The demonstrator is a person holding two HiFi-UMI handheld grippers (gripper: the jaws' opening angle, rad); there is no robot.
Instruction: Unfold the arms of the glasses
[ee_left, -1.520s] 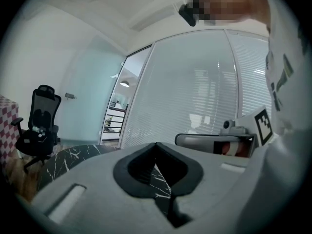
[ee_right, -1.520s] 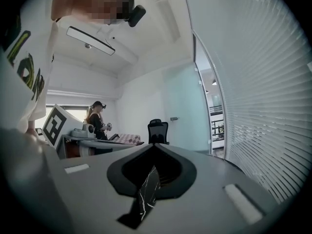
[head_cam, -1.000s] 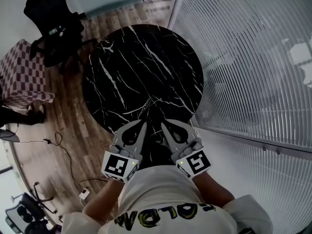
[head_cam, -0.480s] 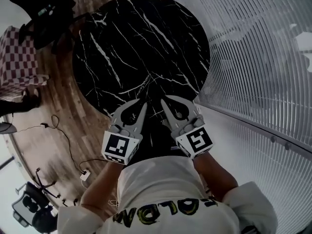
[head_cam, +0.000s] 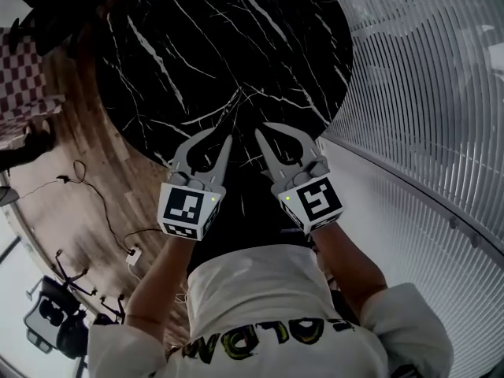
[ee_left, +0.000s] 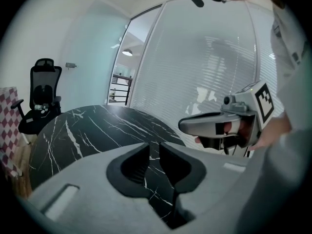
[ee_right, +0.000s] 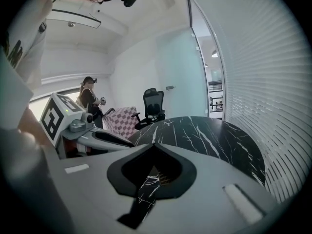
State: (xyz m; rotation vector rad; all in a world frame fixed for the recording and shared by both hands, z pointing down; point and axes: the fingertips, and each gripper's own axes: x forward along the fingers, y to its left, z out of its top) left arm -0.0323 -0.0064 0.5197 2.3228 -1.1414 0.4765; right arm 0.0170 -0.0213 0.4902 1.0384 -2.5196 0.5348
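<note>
A round black marble table (head_cam: 236,46) fills the top of the head view. I cannot make out any glasses on its dark top. Both grippers hang side by side over the table's near edge, pointing at it. My left gripper (head_cam: 220,135) is opening: in the left gripper view (ee_left: 154,150) a narrow gap shows between its tips, with only the table behind it. My right gripper (head_cam: 262,129) is shut and empty, its tips meeting in the right gripper view (ee_right: 155,146). Each gripper also shows in the other's view: the right gripper (ee_left: 214,126) and the left gripper (ee_right: 97,135).
A glass wall with white blinds (head_cam: 441,93) runs close along the table's right side. A black office chair (ee_right: 153,106) and a checkered box (head_cam: 24,93) stand beyond the table's left. Cables and a power strip (head_cam: 132,254) lie on the wooden floor. A person (ee_right: 90,101) stands in the background.
Both grippers have sunk toward the table's near edge and now reach over it. The left gripper's jaws have parted; the right gripper's stay closed.
</note>
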